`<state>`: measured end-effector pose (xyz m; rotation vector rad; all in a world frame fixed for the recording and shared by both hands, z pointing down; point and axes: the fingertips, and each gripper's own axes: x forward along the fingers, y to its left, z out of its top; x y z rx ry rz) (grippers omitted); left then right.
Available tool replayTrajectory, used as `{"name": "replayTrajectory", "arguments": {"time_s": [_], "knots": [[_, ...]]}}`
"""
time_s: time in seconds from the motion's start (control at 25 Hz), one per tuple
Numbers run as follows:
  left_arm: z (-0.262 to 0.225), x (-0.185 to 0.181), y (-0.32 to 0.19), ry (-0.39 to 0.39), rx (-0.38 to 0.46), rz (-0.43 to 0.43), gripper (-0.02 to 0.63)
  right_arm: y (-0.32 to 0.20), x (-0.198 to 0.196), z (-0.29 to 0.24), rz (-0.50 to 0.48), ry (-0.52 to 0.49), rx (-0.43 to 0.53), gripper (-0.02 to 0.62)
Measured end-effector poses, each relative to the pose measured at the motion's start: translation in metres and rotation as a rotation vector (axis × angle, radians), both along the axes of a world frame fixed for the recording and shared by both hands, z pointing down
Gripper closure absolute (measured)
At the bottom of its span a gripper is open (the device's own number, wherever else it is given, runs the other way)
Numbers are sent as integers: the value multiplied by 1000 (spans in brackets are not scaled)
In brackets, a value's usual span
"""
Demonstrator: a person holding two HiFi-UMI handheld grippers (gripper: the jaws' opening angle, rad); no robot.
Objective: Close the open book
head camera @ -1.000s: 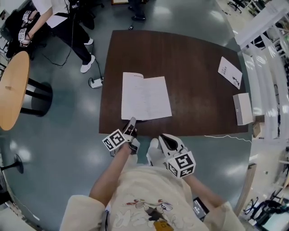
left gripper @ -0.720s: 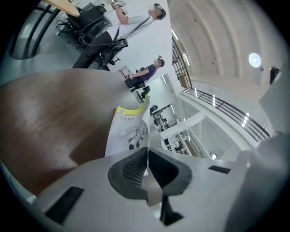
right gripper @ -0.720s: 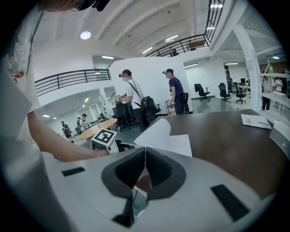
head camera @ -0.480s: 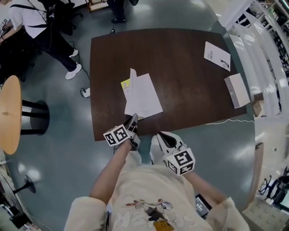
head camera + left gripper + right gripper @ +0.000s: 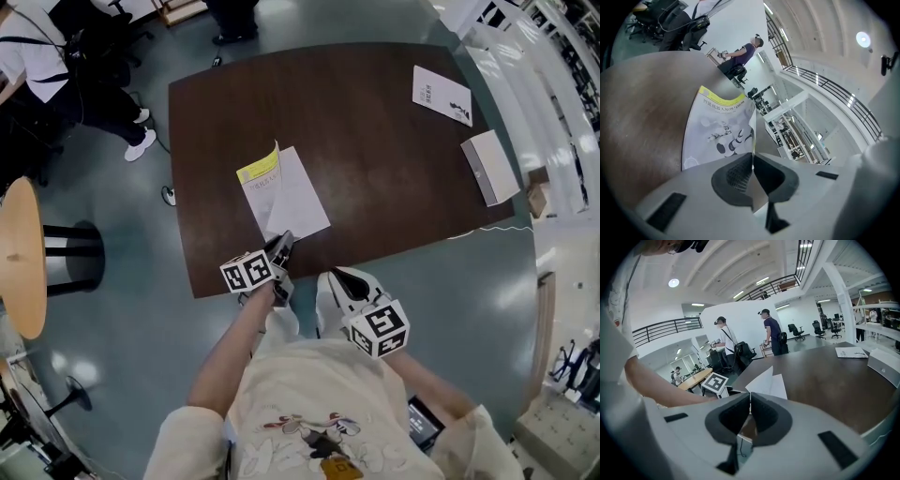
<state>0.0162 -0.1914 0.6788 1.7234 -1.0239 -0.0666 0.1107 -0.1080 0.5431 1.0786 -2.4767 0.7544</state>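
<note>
The book (image 5: 286, 199) lies near the front edge of the dark brown table (image 5: 375, 159). Its front cover, with a yellow band (image 5: 260, 168), leans over the white pages, almost flat. My left gripper (image 5: 283, 241) is shut on the cover's near corner. In the left gripper view the thin cover edge (image 5: 753, 136) rises from between the closed left gripper (image 5: 753, 161), and the printed cover (image 5: 717, 133) shows to its left. My right gripper (image 5: 336, 276) hangs just off the table's front edge. The right gripper (image 5: 750, 405) is shut with nothing in it, and the book (image 5: 771, 380) lies ahead of it.
A white box (image 5: 487, 167) and a pamphlet (image 5: 441, 94) lie at the table's far right. A round wooden table (image 5: 19, 255) stands at the left. A person (image 5: 56, 66) is at the upper left, and a cable plug (image 5: 169, 195) lies on the floor.
The book's left half has swung up and over to the right, from lying open flat to nearly shut. My left gripper kept hold of it and moved right.
</note>
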Motion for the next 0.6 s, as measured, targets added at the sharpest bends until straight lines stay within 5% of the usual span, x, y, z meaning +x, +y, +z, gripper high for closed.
{"name": "replayTrajectory", "arguments": {"time_s": [0.6], "knots": [[39, 43, -9, -148, -124, 126, 578, -12, 43, 14, 62, -11, -37, 592]]}}
